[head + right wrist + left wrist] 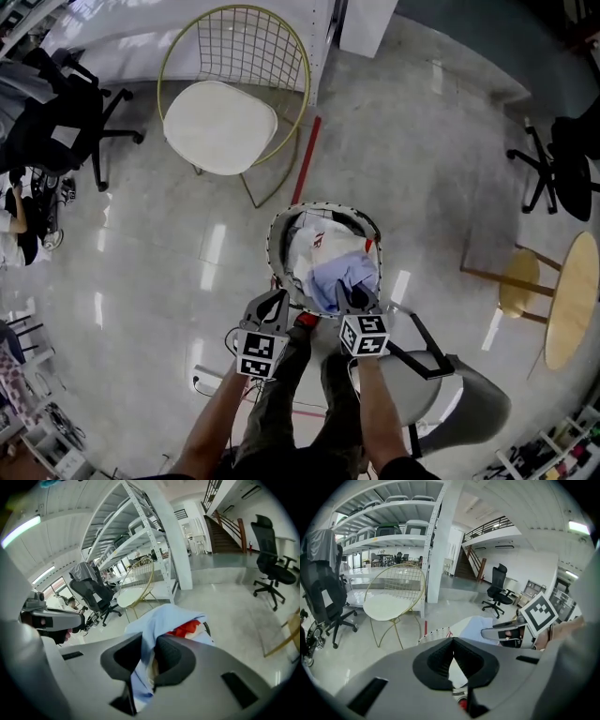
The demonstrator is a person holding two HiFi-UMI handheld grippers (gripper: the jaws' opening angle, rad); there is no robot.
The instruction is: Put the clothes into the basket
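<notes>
A round white wire basket [281,225] stands on the floor in front of my feet, heaped with clothes. A light blue garment [339,277] lies on top of the heap, at its near side. My right gripper [354,295] is shut on this garment [159,620], and the cloth hangs down between the pads; something red [187,629] shows beneath it. My left gripper [277,298] is over the basket's near left rim [436,633]. Its tips [452,641] meet on a piece of white cloth [454,665]. I cannot tell if that cloth belongs to the blue garment [476,625].
A gold wire chair with a white cushion [225,122] stands beyond the basket. Black office chairs sit far left [56,112] and far right [562,169]. A round wooden table [572,300] is at the right, a grey chair [450,394] beside my right leg.
</notes>
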